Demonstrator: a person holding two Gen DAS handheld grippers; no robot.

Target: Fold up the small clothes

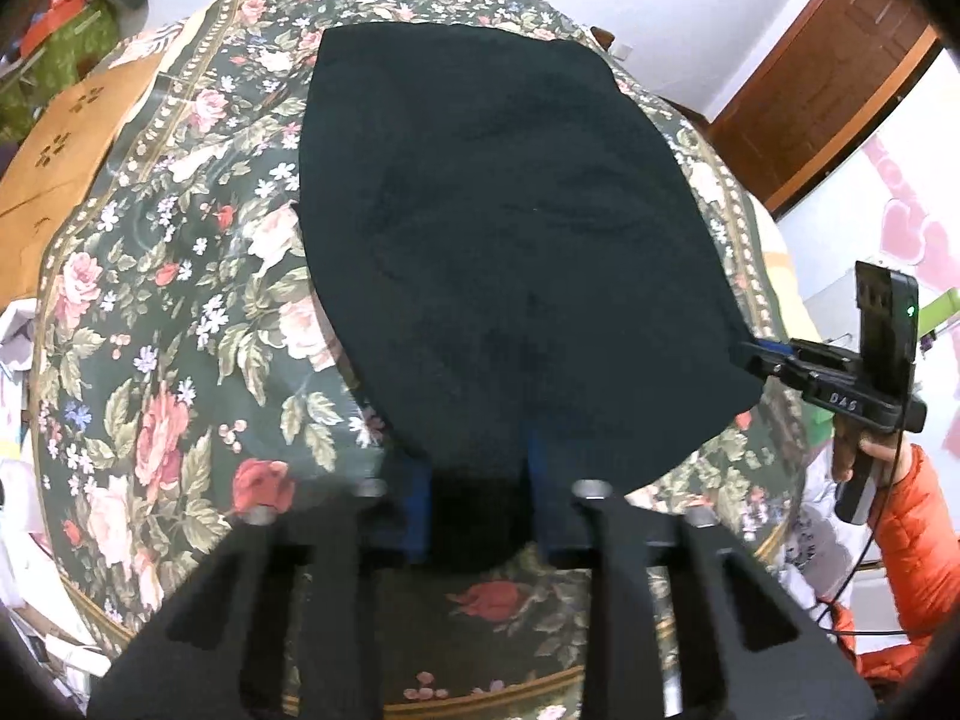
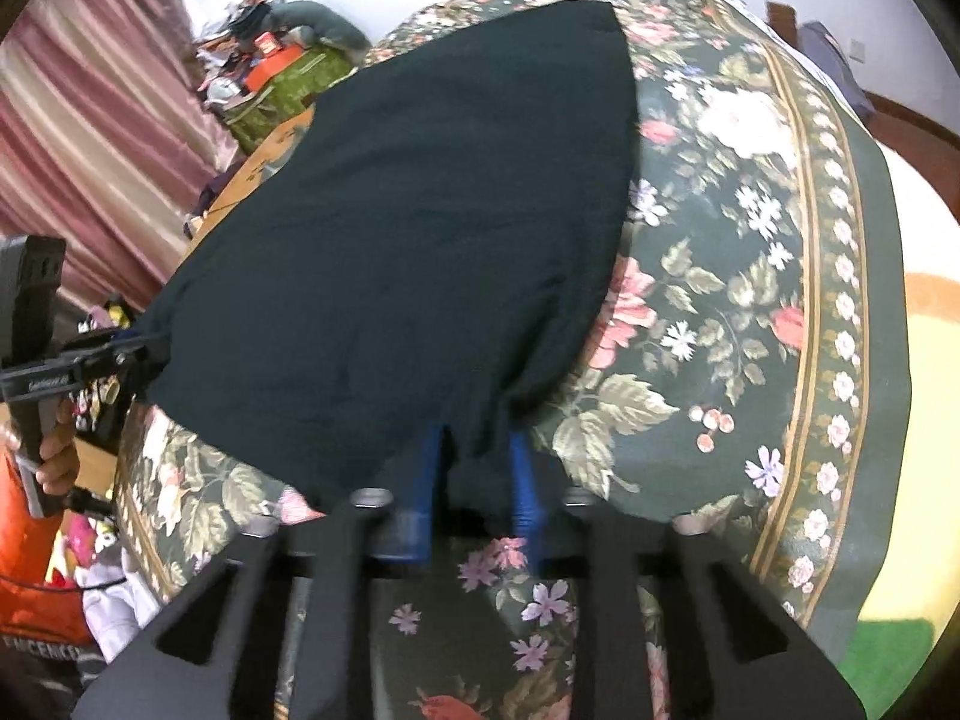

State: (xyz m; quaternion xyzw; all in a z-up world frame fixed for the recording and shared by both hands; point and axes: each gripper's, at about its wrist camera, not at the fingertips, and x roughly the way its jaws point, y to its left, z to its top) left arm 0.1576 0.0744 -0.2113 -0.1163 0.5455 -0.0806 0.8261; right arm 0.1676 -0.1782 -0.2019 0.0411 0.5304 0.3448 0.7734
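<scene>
A dark green-black garment [image 1: 510, 240] lies spread flat on a floral cloth [image 1: 180, 330]; it also shows in the right wrist view [image 2: 420, 228]. My left gripper [image 1: 480, 480] is shut on the garment's near left corner, cloth bunched between its blue fingers [image 1: 417, 504]. It also shows from the side in the right wrist view [image 2: 141, 354]. My right gripper [image 2: 474, 468] is shut on the near right corner between its blue fingers [image 2: 522, 480]. It shows in the left wrist view [image 1: 750, 354], pinching the garment's edge.
The floral cloth [image 2: 750, 300] covers a rounded surface. A brown cardboard box [image 1: 54, 174] and green bag [image 1: 66, 54] sit at far left. A wooden door [image 1: 840, 78] is at far right. Pink curtains [image 2: 90, 138] hang at left. An orange sleeve [image 1: 918, 552] is at lower right.
</scene>
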